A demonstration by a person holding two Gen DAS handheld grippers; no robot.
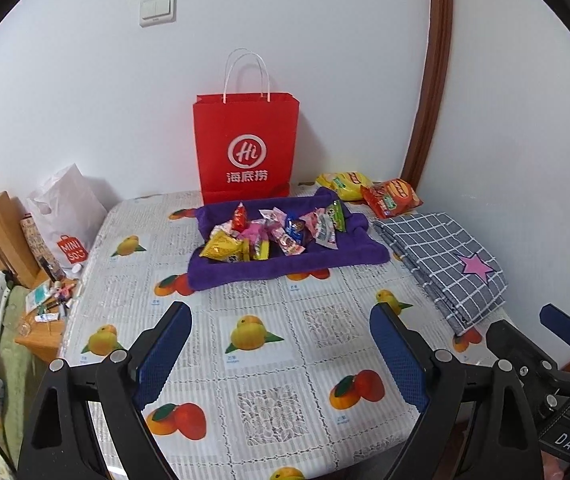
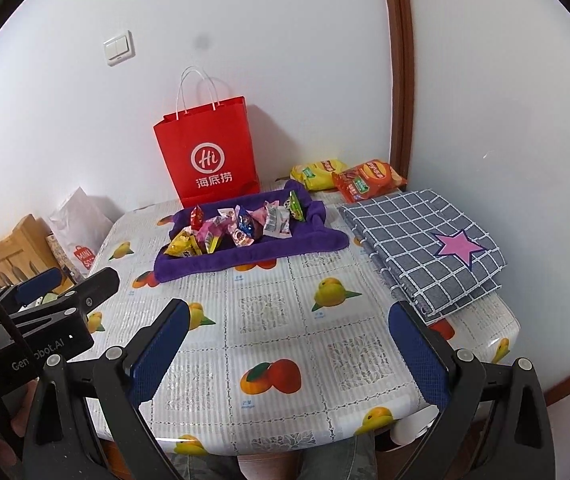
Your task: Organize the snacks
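Both grippers are hovering over the near edge of the table [image 2: 285,336], the left gripper [image 1: 281,360] and the right gripper [image 2: 289,356] each standing wide open with nothing between the blue pads [image 1: 165,356]. Between them and the snacks, a broad stretch of fruit-print tablecloth is lying bare, giving plenty of room for moving forward.

Farther in, a heap of small wrapped snacks [image 1: 273,232] is sitting on a purple towel [image 1: 245,268] near the table's middle. Its edges are curling up around the pile. Two larger chip packs, one yellow pack [image 1: 345,184] and one orange pack [image 1: 393,196], are lying apart from the heap at the far right corner, touching each other. A red bag [image 1: 245,144] is standing upright against the far wall just behind the towel, its mouth open upward; what it holds cannot be seen.

Judging progress, this layout is fitting two stages: snacks gathered on the towel as the finished arrangement, or a pile waiting for sorting or bagging. A folded checked cloth [image 2: 425,248] is taking up the right side, reaching close to the table's right edge, so the freest path is running down the middle and left.
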